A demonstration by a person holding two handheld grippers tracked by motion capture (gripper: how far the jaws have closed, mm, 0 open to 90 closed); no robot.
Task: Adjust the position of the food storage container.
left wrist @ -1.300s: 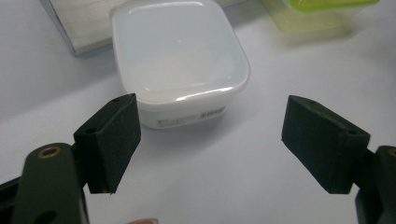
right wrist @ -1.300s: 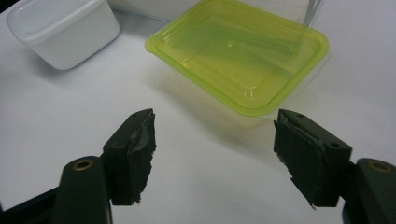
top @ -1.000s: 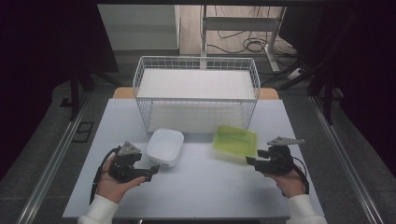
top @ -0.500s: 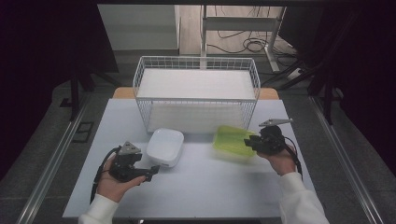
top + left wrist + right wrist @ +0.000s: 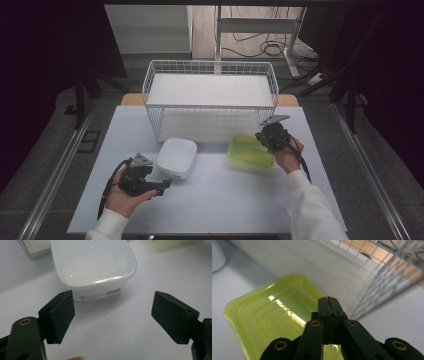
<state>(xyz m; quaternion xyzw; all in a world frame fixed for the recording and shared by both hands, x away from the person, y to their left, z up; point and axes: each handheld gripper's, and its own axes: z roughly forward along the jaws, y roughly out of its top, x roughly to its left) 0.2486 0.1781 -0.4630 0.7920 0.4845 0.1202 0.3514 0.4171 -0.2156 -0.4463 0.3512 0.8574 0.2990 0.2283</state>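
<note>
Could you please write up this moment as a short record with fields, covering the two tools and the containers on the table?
surface: pale grey table
left tool: open, pads apart, aimed at the white container, not touching it
right tool: jaws have just been closing and now meet, above the near edge of the green lid; whether they pinch its rim cannot be told
white container: rounded white plastic box with lid, in front of the basket
green lid: translucent yellow-green plastic lid, flat on the table
basket: white wire basket behind both

wire basket (image 5: pixel 210 95) blocking behind, open table (image 5: pixel 225 200) in front
</note>
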